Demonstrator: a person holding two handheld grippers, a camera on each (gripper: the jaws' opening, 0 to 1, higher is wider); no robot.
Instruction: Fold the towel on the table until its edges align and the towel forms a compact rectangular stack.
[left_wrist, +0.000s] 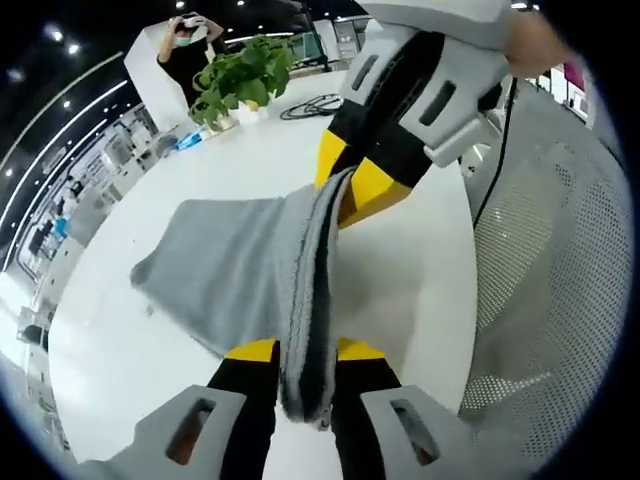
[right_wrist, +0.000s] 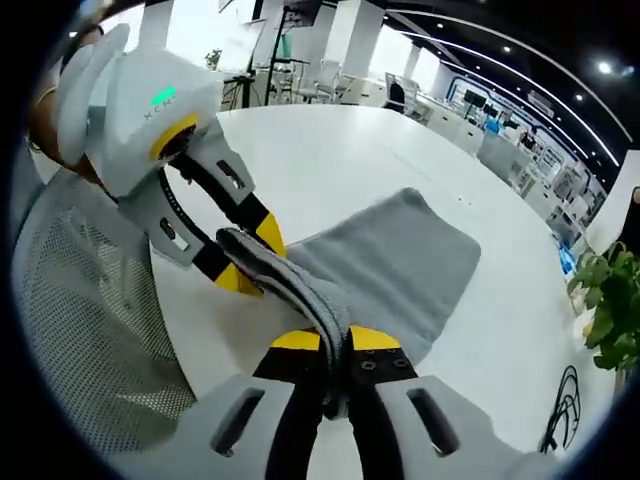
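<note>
Grey towel (left_wrist: 235, 275) lifted along one folded edge, pinched at both ends of that edge, the rest draping down onto the white surface (left_wrist: 250, 160) toward its middle. Left gripper (left_wrist: 305, 350) clamped on the near end of the raised fold in the left gripper view, yellow-tipped jaws pressed against the cloth on either side, a short tail of towel hanging below them. Right gripper (left_wrist: 345, 185) seen beyond it in the same view, jaws closed on the far end of the fold. In the right gripper view, right gripper (right_wrist: 335, 345) gripping the bunched edge, jaws nearly together with cloth between; left gripper (right_wrist: 245, 255) opposite, likewise holding the towel (right_wrist: 400, 260), a green light on its white body. White mesh chair back (right_wrist: 90, 320) just beside the near edge of the surface. Potted green plant (left_wrist: 240, 80) near the far edge, a black cable (left_wrist: 310, 105) coiled just beside it. Person (left_wrist: 190, 45) standing past the far edge, behind the plant.
</note>
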